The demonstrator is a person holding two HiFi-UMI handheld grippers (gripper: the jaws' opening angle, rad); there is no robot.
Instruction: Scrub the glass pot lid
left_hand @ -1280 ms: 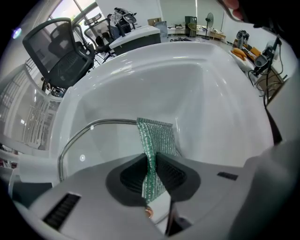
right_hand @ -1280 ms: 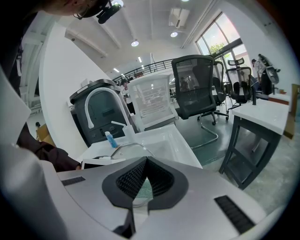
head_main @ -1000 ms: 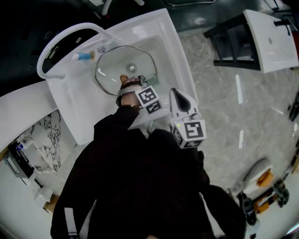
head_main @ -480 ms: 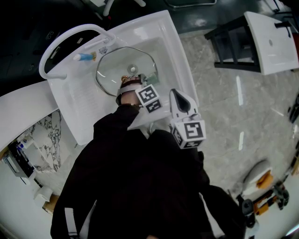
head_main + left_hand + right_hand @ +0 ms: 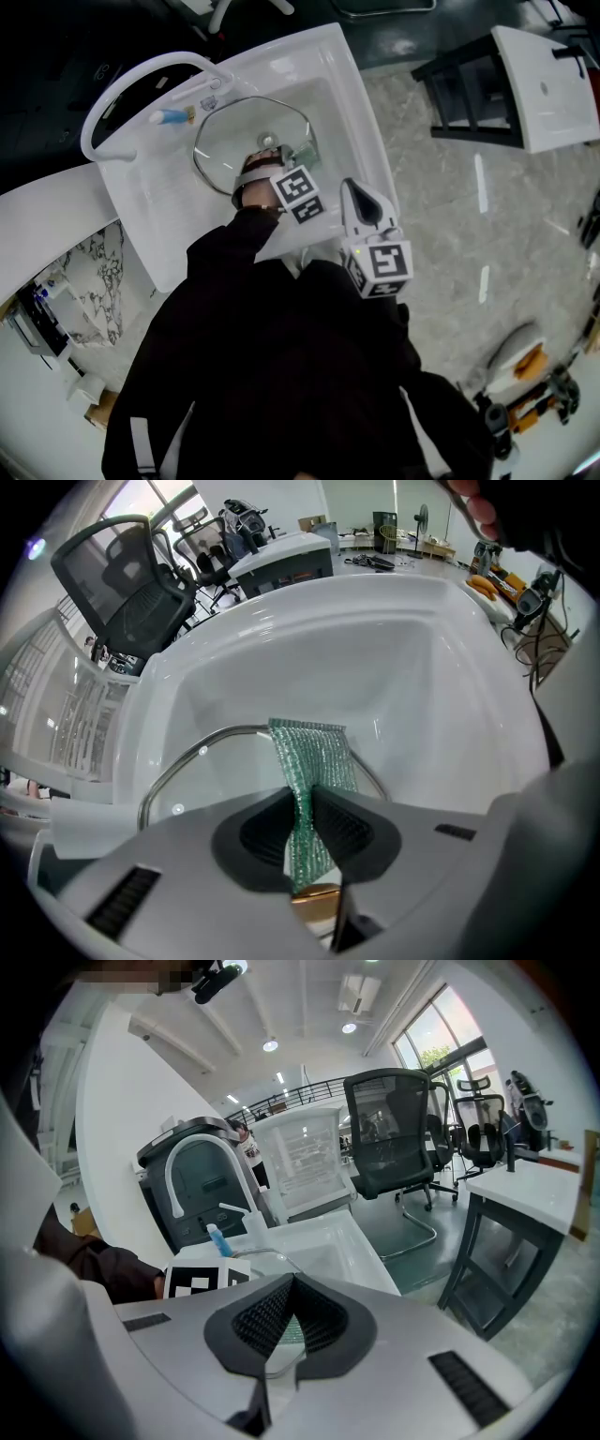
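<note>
The glass pot lid (image 5: 234, 141) with its metal rim lies in the white sink basin (image 5: 347, 103). My left gripper (image 5: 287, 172) is over the lid's near right part, shut on a green mesh scrub cloth (image 5: 302, 154). In the left gripper view the cloth (image 5: 309, 757) sticks up from between the jaws of the left gripper (image 5: 302, 797), over the lid's rim (image 5: 187, 761). A brass-coloured part shows below the jaws. My right gripper (image 5: 351, 185) hangs at the sink's near right edge, shut with nothing in it. In its own view, the right gripper (image 5: 292, 1279) looks toward the lid.
A white arched faucet (image 5: 131, 80), a blue-capped tube (image 5: 169, 114) and a pump bottle (image 5: 251, 1227) stand at the sink's back. A black-framed table with a white top (image 5: 539, 80) stands to the right on the marble floor. Office chairs (image 5: 394, 1129) stand beyond the sink.
My left gripper has shifted a little farther over the lid with the green cloth and now hides the brass knob. The right gripper has not moved.
</note>
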